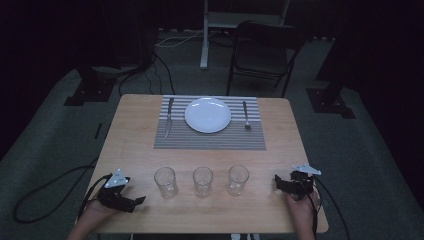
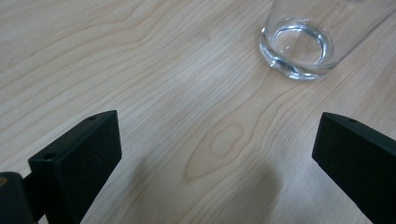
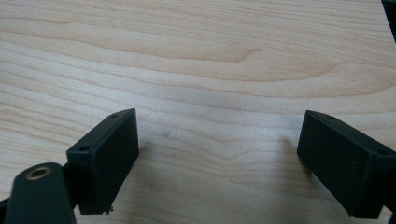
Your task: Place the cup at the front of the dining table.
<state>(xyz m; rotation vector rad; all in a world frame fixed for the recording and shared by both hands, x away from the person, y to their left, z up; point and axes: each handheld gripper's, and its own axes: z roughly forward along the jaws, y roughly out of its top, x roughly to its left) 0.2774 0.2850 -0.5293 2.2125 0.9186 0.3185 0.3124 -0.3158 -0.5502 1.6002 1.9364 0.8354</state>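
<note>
Plainly, plate [image 1: 208,115] and three glasses [image 1: 202,180] bear no readable writing.

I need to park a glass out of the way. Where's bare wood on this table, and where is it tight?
Free: the strip between the placemat and the row of three glasses, and the wood flanking the placemat out to the table edges. Crowded: the near edge, where the glasses stand close together with the left tongs and right tongs at either end.

Left gripper [image 1: 134,201] and right gripper [image 1: 278,183] rest low, fingers [image 2: 77,161] spread wide.
</note>
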